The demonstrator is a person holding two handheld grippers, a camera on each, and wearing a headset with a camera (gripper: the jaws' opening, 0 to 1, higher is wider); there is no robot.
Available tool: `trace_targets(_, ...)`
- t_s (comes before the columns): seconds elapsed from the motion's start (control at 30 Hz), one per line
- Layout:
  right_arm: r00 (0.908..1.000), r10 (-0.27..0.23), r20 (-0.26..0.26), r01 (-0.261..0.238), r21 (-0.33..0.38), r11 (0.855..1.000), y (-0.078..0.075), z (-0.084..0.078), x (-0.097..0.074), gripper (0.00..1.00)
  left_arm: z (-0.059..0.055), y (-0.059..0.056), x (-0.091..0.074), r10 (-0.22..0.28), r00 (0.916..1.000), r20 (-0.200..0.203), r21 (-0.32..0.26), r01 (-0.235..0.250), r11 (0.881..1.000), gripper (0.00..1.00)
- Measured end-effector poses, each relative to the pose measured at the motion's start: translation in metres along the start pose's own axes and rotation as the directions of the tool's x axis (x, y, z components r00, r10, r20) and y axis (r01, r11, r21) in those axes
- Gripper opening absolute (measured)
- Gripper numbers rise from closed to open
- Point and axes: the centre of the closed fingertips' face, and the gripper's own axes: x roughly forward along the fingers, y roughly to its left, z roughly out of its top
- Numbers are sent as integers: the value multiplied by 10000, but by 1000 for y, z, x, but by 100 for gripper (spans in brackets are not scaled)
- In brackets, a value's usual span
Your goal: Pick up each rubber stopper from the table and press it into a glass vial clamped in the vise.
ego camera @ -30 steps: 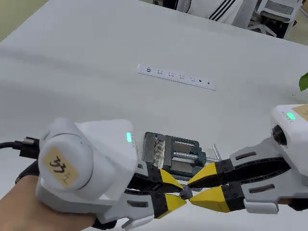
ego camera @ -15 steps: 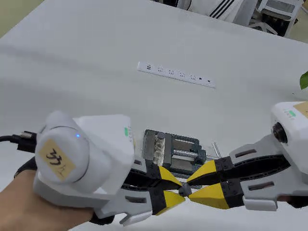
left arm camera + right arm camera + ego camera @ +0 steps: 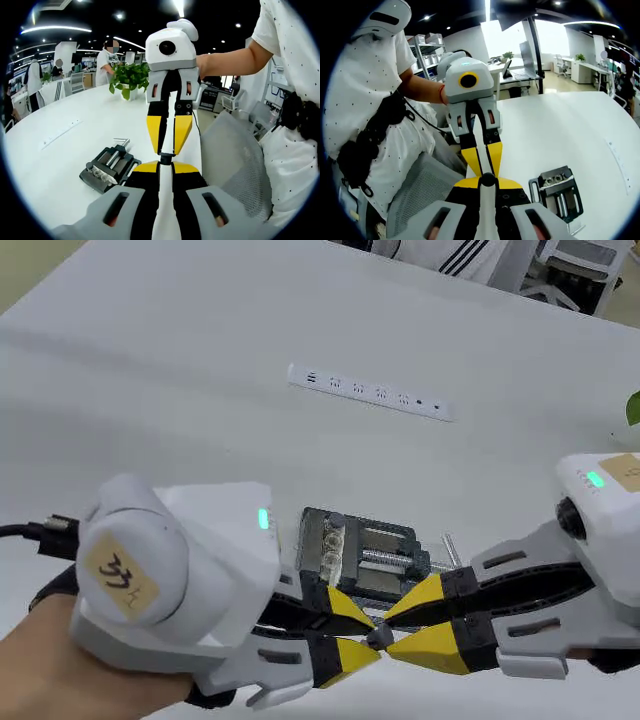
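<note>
Stopper [image 3: 379, 637] is pinched tip to tip between the left gripper [image 3: 371, 639] and right gripper [image 3: 391, 636], both closed on it. Just beyond the tips, the vise [image 3: 385, 562] holding vials [image 3: 326, 546] sits on the desk [image 3: 200, 390], left of the left gripper's jaws.

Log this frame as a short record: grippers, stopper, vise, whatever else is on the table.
left gripper: jaws closed on rubber stopper, tip to tip with right gripper
right gripper: jaws closed on the same stopper, from the opposite side
vise: on table, just beyond the grippers, glass vials clamped in it
other: power strip farther back
</note>
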Motion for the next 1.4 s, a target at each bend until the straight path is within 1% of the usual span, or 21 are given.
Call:
trace_targets(0.13, 10000, 19, -59, -19, 56, 10000, -1, 0, 1, 5, -1, 1, -1, 19, 10000, 28, 11, -19, 10000, 5)
trace_targets(0.3, 9999, 12, -135, -12, 46, 10000, -4, 3, 2, 5, -1, 4, -3, 79, 9999, 145, -112, -77, 9999, 7)
trace_targets(0.47, 9996, -114, -249, 115, 41, 9999, -12, 6, 0, 5, -7, 10, -8, 230, 9996, 154, -230, -227, 9995, 8)
trace_targets(0.57, 9992, -257, -316, 258, 42, 9997, -19, 8, -2, 5, -13, 15, -12, 413, 9991, 124, -356, -408, 9985, 10)
trace_targets(0.83, 9961, -674, -561, 681, 103, 9976, -40, 15, -1, 5, -21, 35, -26, 1050, 9940, 294, -650, -1029, 9926, 19)
trace_targets(0.93, 9933, -890, -741, 903, 156, 9958, -51, 16, 1, 5, -25, 45, -31, 1339, 9903, 365, -750, -1309, 9886, 23)
trace_targets(1.0, 9911, -1016, -856, 1037, 196, 9944, -57, 16, 2, 5, -27, 49, -34, 1462, 9882, 448, -781, -1424, 9867, 25)
trace_targets(1.13, 9848, -1303, -1147, 1345, 296, 9905, -73, 16, 4, 5, -32, 60, -40, 1779, 9825, 557, -863, -1727, 9812, 30)
trace_targets(1.23, 9793, -1443, -1417, 1506, 347, 9880, -84, 15, 7, 5, -35, 68, -44, 2012, 9773, 659, -972, -1944, 9761, 37)
trace_targets(1.27, 9757, -1518, -1581, 1594, 360, 9866, -89, 14, 8, 5, -37, 71, -46, 2073, 9757, 708, -987, -2000, 9748, 38)
trace_targets(1.33, 9707, -1600, -1792, 1696, 395, 9847, -99, 10, 10, 5, -37, 75, -48, 2196, 9719, 851, -985, -2111, 9725, 40)
trace_targets(1.4, 9654, -1699, -1980, 1812, 405, 9826, -106, 8, 11, 5, -37, 78, -50, 2333, 9677, 953, -1016, -2237, 9693, 44)
